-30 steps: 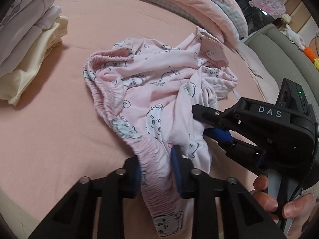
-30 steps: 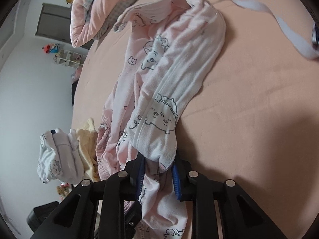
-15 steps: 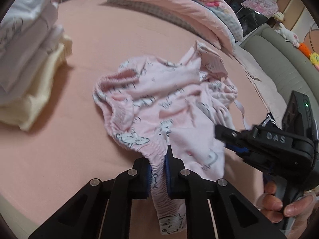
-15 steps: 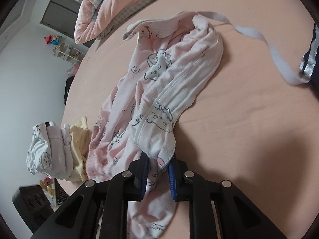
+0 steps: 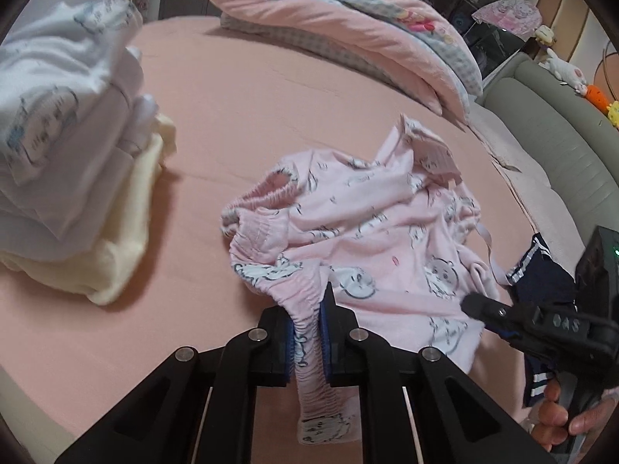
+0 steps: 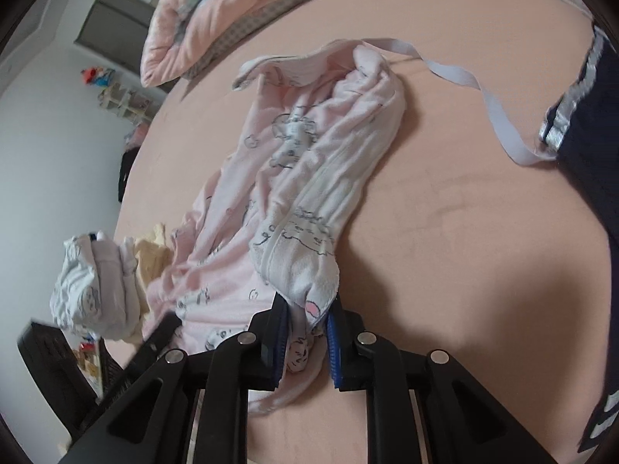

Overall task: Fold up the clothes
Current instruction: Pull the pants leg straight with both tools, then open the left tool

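Nearest: left hand-held gripper [image 5: 307, 342], jaws just closed in, now pinching the gathered elastic waistband of the pink printed pants [image 5: 371, 247]. Right hand-held gripper [image 6: 305, 342] likewise just closed, now clamped on a bunched wad of the same garment, the paler inside-out part; fabric sits between both sets of pads. A person's hand [image 5: 568, 421] shows at the right gripper's handle.

Pants lie mid-bed on the pink sheet [image 5: 240, 100], crumpled and twisted, one leg partly inside out, not yet flattened. A loose white elastic strap [image 6: 479, 89] trails off toward a navy striped garment [image 6: 588, 123] beside them, also unfolded.

Further left: a pile of folded clothes [image 5: 65, 123], white on top of pale yellow, so some of the job looks done. Far end: folded pink quilt [image 5: 348, 23].

Judgement: the pants look barely started, grabbed at two points, still needing spreading out before any fold. Navy piece waits after.
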A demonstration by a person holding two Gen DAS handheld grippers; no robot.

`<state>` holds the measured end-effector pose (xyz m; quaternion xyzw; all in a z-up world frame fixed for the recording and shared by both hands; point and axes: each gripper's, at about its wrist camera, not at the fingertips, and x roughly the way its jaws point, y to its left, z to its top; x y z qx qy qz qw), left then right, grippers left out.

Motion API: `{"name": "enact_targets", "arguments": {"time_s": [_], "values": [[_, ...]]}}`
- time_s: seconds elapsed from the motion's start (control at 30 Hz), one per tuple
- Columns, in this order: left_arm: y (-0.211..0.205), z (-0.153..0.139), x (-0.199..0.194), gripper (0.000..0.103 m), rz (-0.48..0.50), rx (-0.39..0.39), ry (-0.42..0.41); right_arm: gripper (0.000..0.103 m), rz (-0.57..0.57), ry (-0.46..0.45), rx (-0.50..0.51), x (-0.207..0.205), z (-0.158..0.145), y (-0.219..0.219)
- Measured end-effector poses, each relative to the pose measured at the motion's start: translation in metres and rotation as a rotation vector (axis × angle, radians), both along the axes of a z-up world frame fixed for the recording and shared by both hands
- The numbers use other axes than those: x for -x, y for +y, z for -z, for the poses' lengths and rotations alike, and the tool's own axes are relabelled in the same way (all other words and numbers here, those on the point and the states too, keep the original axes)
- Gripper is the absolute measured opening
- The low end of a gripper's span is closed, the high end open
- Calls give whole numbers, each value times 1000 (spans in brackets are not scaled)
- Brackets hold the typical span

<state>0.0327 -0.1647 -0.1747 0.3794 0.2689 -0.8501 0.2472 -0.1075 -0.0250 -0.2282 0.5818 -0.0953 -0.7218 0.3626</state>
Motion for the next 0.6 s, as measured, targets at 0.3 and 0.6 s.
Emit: {"name": "enact_targets", "arguments": {"time_s": [0.3, 0.6], "values": [[-1, -18, -3, 9, 19, 135, -49, 16, -69, 48, 34, -18, -21, -4], [-6, -26, -3, 9, 28, 113, -57, 16, -75, 85, 47, -21, -47, 0]]}}
